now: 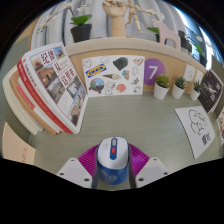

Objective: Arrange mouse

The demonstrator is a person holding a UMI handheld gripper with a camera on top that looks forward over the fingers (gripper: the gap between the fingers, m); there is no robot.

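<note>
Gripper [112,172] seemingly clamped on mouse [112,160] at mid-sides; light, rigid, slick shell, likely slips if squeezed near tapered ends.

Mouse [112,160] between hand-held gripper [112,172] pads (apparently clamped).

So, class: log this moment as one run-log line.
tool: shut on mouse | mouse: between pink pads, on table | beyond: magazines, potted plants
</note>
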